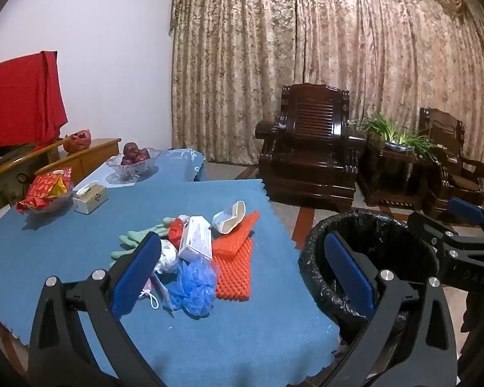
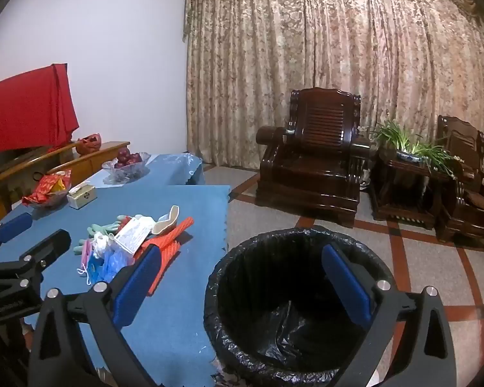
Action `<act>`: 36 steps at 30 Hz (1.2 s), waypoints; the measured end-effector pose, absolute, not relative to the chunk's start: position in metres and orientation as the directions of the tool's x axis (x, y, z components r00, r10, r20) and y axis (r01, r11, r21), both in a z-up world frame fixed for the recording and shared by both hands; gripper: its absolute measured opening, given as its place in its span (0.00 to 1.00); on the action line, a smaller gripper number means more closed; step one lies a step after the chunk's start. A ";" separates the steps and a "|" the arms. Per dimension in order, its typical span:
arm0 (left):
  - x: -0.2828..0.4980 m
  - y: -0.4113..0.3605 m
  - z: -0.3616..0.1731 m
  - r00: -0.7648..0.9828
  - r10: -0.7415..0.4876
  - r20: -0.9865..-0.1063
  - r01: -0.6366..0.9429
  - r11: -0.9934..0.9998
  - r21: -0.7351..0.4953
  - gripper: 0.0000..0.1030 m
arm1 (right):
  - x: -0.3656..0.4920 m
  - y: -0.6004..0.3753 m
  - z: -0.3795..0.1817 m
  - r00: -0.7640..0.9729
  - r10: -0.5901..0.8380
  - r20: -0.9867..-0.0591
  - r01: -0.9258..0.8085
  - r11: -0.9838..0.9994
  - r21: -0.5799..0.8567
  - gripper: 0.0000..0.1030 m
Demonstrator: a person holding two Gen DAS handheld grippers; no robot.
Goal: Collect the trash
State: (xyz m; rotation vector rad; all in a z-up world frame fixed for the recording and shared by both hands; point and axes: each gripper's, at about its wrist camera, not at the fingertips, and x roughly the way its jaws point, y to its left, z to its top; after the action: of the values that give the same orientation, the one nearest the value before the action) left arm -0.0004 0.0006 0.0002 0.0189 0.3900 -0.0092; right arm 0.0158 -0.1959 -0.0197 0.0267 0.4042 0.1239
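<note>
Looking along the left gripper (image 1: pixel 242 274), fingers spread wide and empty, the trash pile (image 1: pixel 193 251) lies just ahead on the blue-clothed bench (image 1: pixel 64 258): crinkled blue plastic, ribbed orange foam running away from the fingers, a white carton, green gloves. From the right gripper (image 2: pixel 242 283), likewise parted and empty, the black-lined bin (image 2: pixel 293 306) sits directly below; the pile lies leftward, nearer the left gripper.

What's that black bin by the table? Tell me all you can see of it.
The bin is round and open-topped, lined with a crinkly black plastic bag folded over the rim. The bag sags loosely inside, and nothing else shows within. It stands upright on the tiled floor, close to the edge of the blue tablecloth. The right tool hangs open above it.
</note>
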 end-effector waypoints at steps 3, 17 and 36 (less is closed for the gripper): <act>0.000 0.001 0.000 0.924 -0.005 -0.383 0.012 1.000 0.017 0.95 | 0.016 -0.196 -0.020 0.912 0.126 -0.390 -0.115 0.992 0.051 0.94; 0.003 0.007 0.001 0.921 -0.006 -0.389 0.011 1.000 0.012 0.95 | 0.016 -0.196 -0.020 0.909 0.129 -0.397 -0.116 0.992 0.058 0.94; -0.001 0.010 0.001 0.921 -0.005 -0.390 0.010 1.000 0.012 0.95 | 0.018 -0.195 -0.021 0.908 0.127 -0.399 -0.113 0.992 0.057 0.94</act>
State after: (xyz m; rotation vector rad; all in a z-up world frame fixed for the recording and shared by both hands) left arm -0.0007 0.0098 0.0009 0.0134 0.4002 -0.0080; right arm 0.0178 -0.1953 -0.0214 0.0330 0.4140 0.1240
